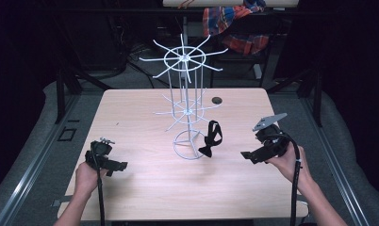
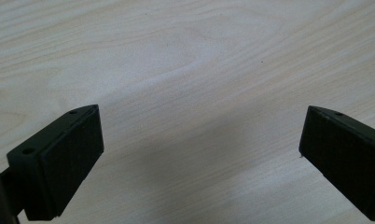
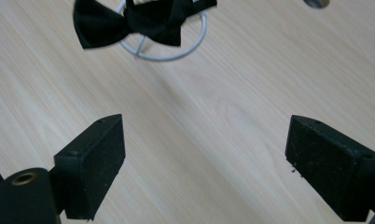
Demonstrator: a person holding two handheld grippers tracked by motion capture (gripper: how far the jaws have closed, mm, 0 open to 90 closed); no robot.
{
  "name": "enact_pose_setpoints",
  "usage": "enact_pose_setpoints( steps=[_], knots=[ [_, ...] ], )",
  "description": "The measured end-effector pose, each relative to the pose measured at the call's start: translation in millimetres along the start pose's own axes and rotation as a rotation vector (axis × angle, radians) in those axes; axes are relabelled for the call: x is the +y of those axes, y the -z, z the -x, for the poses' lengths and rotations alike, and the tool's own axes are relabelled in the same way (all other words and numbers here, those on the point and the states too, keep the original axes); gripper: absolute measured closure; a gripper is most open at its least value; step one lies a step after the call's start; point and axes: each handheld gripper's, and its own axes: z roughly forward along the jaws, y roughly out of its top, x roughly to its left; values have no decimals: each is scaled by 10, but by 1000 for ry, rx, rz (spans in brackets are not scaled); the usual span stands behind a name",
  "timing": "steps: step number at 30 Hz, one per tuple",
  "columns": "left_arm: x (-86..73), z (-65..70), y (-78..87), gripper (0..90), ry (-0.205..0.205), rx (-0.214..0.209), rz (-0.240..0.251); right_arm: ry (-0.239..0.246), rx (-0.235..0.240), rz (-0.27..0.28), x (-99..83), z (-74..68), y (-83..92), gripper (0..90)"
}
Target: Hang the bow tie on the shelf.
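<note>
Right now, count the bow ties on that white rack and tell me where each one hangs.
1. A single black bow tie hangs from a lower arm of the white wire rack, on its right side, just above the table.

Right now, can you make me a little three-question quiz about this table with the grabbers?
1. True or false: the black fabric bow tie hangs on the white wire rack.
2. Which gripper is nearer the bow tie: left gripper or right gripper?
3. Fill in: both grippers' jaws are ____.

Key: 1 true. 2 right. 3 open, holding nothing.
</note>
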Motion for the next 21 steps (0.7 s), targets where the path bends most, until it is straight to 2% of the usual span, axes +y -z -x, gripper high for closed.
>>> enact_pose_setpoints(
  steps=[9,15,20,21],
  knots=[
    [2,8,-5,0,-1,1,-2,-36,7,-87,-289,-10,-173,76],
    [8,16,-11,0,-4,1,-3,-58,11,-102,-475,-36,-320,65],
    [11,16,-7,0,-4,-1,-2,-47,19,-179,-600,-76,-487,51],
    [12,16,-3,0,-7,-1,-1,-45,21,-177,-607,-91,-505,51]
  ],
)
